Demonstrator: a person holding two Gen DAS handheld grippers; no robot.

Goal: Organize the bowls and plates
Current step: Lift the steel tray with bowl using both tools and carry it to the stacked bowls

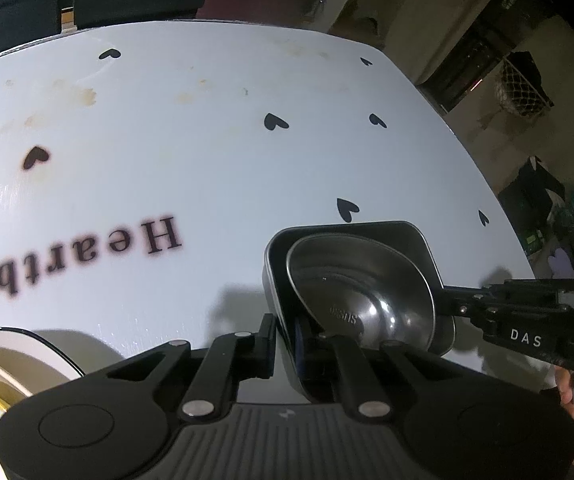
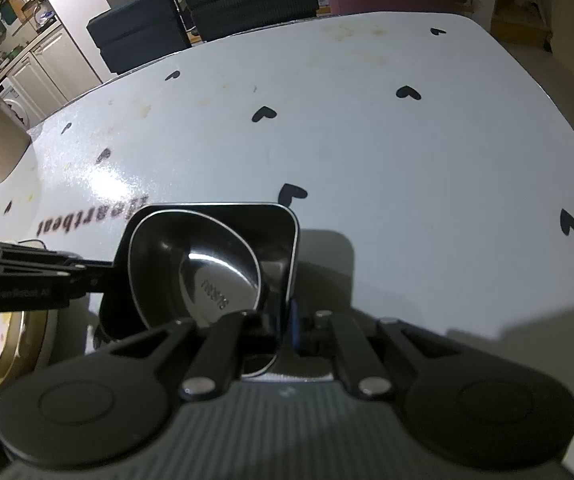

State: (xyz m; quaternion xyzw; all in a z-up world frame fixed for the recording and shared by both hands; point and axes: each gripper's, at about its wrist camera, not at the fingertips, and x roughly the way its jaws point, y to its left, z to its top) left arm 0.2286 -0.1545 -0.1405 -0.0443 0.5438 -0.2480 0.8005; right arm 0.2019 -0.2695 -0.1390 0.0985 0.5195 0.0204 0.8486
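- Progress, as judged: 1 round steel bowl [image 1: 367,304] is seen nested inside 1 square dark tray [image 1: 403,236], so at least 1 stacking step appears done; whether the pair is lifted or rests on the worktop [image 1: 207,160] cannot be told.
- The nested pair is found near the front edge of the worktop, toward its right side in the left wrist view.
- The left tool [image 1: 287,332] is clenched on the near wall of the square dark tray, the wall being held between its 2 fingers.
- The right tool [image 2: 291,328] is likewise clenched on the wall of the square dark tray [image 2: 283,240], beside the round steel bowl [image 2: 207,268]; thus the tray is gripped from 2 sides.
- What is left, as judged: the pair is probably to be carried to its place, and a stack of plates [image 1: 3,364] at the front left edge may still need sorting.
- Counted: 1 bowl, 1 tray, 2 tools; in the plate stack, at least 2 rims are made out, 1 dark-edged and 1 yellow, the exact count being hidden.
- The rest of the worktop, printed with black hearts, carries no other dishes in view.
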